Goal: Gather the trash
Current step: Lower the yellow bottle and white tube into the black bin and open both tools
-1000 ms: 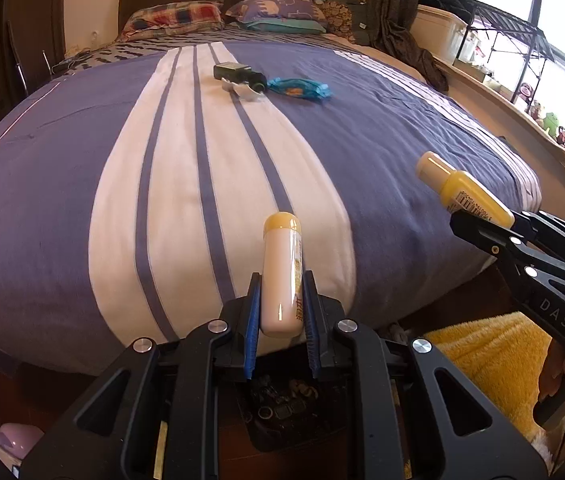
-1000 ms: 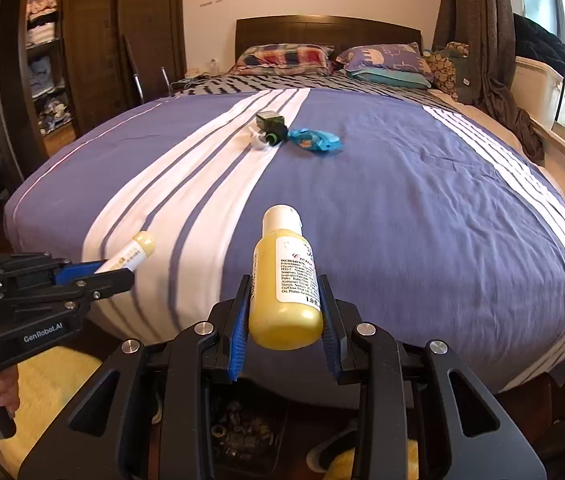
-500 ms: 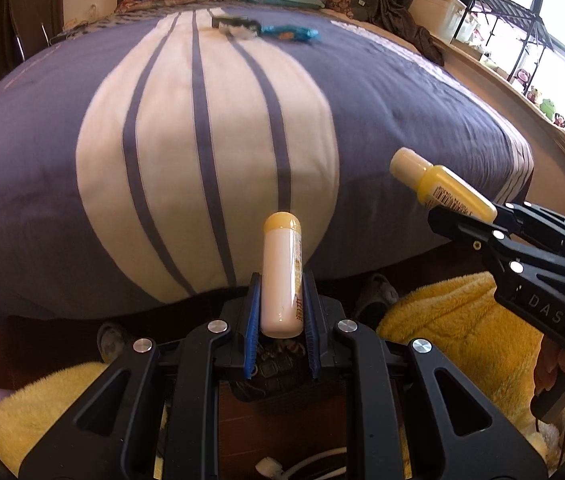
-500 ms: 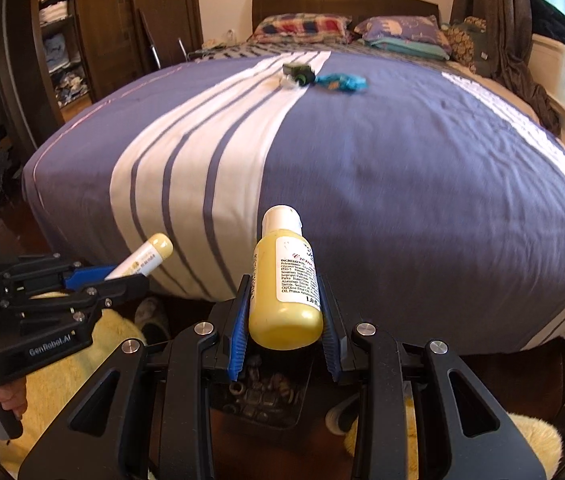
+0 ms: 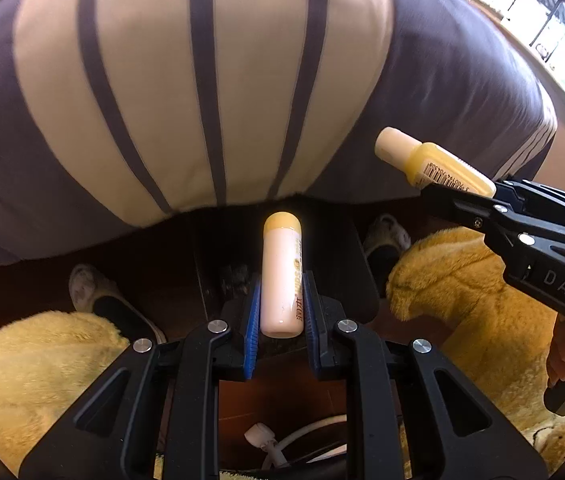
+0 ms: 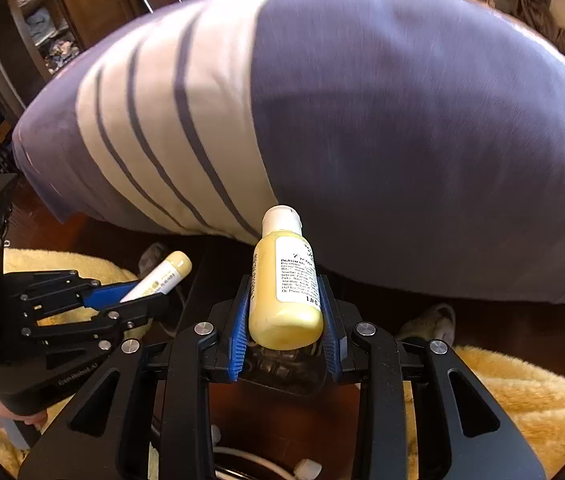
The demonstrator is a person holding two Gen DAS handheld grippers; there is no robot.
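My left gripper [image 5: 281, 312] is shut on a cream tube with a yellow cap [image 5: 282, 272], held over the dark floor below the bed's foot. The tube also shows in the right wrist view [image 6: 160, 276]. My right gripper [image 6: 284, 320] is shut on a yellow bottle with a white cap [image 6: 284, 284]. In the left wrist view that bottle [image 5: 430, 160] sits at the right, beside the bed's edge. A dark container with small items [image 6: 282, 364] lies under the right gripper, mostly hidden.
The purple and white striped bed [image 5: 202, 80] fills the upper half. Yellow fluffy fabric [image 5: 30, 368] lies left and right [image 6: 522, 392] on the floor. Slippers [image 5: 94, 296] sit under the bed's edge. A white cable [image 5: 282, 436] lies below. A wooden wardrobe [image 6: 62, 20] stands left.
Both grippers have tilted downward and dropped toward the floor at the bed's foot, each still holding its item. The far items on the bed have left view.
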